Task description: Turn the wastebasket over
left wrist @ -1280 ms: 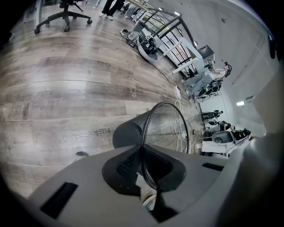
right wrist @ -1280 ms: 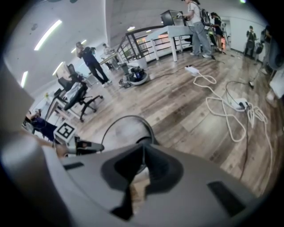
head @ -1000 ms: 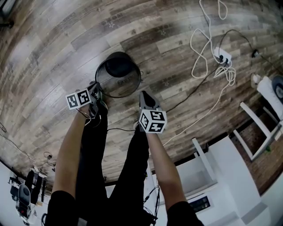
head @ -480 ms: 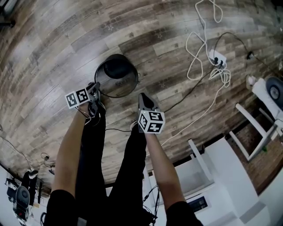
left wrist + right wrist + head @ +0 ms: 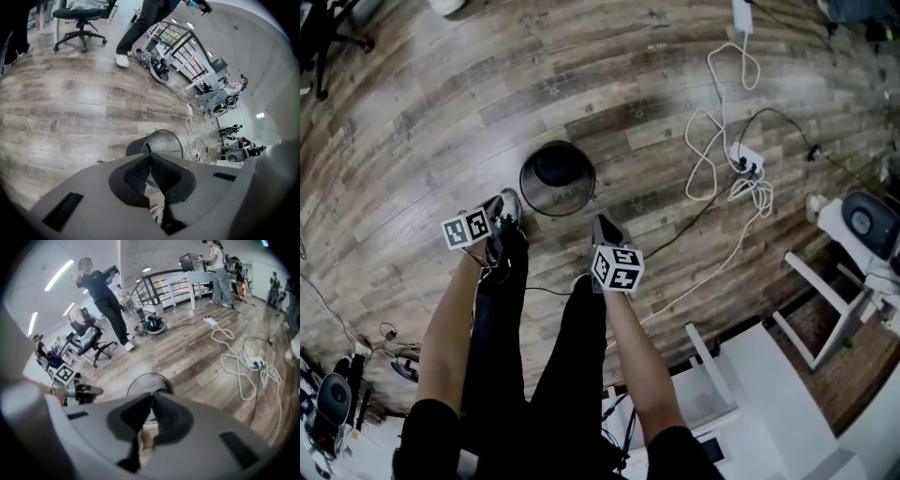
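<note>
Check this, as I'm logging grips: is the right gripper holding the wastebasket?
No, the right gripper has its jaws together on nothing, and the wastebasket sits on the floor beyond them.

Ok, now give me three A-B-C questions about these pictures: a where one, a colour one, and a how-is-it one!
1. Where is the black round wire-mesh wastebasket? A on the brown wooden plank floor; B on a white table; C on an office chair.
2. What colour is the plastic power strip? A red; B white; C green.
3. The right hand-held gripper is: A wide open; B clamped on the wastebasket; C shut, gripping nothing.
A: planks lie all around it. B: it shows white against the planks. C: its own view shows the jaws together, nothing between.
</note>
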